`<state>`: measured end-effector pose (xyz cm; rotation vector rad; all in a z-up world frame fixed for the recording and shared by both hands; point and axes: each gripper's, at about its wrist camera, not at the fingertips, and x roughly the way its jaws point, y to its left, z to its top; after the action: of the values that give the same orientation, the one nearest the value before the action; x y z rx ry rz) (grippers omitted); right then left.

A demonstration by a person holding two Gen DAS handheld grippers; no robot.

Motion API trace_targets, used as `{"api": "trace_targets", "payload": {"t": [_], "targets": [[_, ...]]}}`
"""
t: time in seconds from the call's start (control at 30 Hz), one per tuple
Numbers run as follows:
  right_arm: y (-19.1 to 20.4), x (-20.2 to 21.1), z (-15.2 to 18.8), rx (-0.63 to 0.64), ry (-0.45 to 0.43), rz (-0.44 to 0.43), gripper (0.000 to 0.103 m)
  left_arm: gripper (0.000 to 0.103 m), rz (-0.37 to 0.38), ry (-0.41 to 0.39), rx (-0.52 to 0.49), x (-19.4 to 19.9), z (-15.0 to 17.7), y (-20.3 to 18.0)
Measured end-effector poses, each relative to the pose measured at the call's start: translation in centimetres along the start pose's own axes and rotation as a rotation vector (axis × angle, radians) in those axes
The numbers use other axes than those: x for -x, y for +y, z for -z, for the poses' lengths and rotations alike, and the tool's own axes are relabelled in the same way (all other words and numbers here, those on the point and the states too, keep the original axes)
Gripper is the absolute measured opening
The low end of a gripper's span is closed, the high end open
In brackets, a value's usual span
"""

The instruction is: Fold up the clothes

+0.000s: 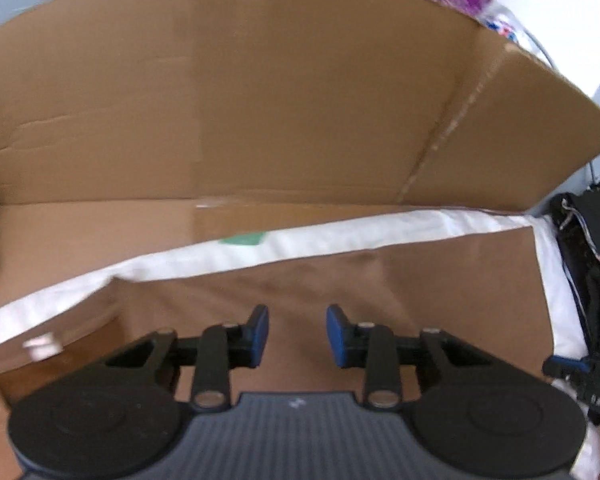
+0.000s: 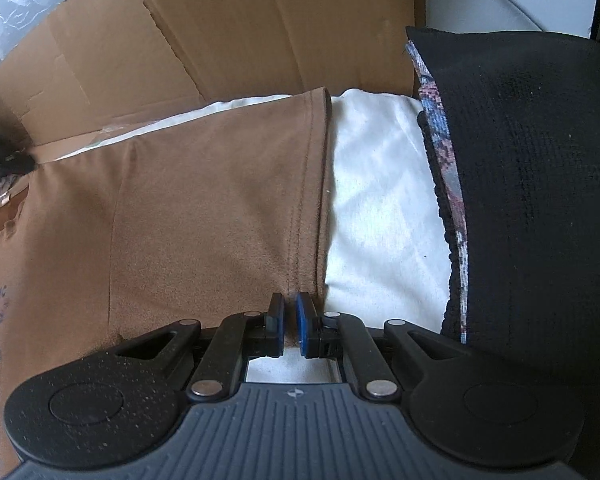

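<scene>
Here, right tool (image 2: 290, 322) pinched on the stitched hem of a soft brown shirt (image 2: 220, 200) (left tool (image 1: 297, 334) agape, empty).

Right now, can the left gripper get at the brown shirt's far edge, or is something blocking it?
Probably yes. The left gripper hangs open over the brown shirt, and only flat cloth lies between it and the far edge. The cardboard stands behind that edge, not across the path.

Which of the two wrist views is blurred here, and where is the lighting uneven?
Left wrist view: motion-smeared throughout, cardboard and brown shirt soft-edged. Right wrist view: sharp, hem stitching legible by the right gripper; patchy light on the white cloth; black cushion nearly detail-less.
</scene>
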<state>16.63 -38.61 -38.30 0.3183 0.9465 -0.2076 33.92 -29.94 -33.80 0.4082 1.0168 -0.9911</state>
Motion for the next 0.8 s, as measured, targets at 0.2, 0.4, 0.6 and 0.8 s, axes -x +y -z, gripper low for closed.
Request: {"api": "trace_targets", "payload": {"t": [0.2,0.4,0.6,0.8], "targets": [[-0.5,-0.3,0.1,-0.011,-0.008,-0.021,0.010,0.028,-0.013,0.026,-0.035,-3.6,-0.1,-2.0],[-0.5,-0.4,0.2,0.006,-0.019,-0.028,0.010,0.028,-0.024,0.025,-0.046,-5.6,-0.9,-2.3],[-1.1,-0.4,0.4,0.006,-0.029,-0.060,0.010,0.029,-0.043,0.048,-0.100,-7.0,-1.9,-3.1],[-1.1,-0.3,0.6,0.017,-0.040,-0.068,0.010,0.029,-0.073,0.070,-0.143,-8.1,-3.1,-3.7]]}}
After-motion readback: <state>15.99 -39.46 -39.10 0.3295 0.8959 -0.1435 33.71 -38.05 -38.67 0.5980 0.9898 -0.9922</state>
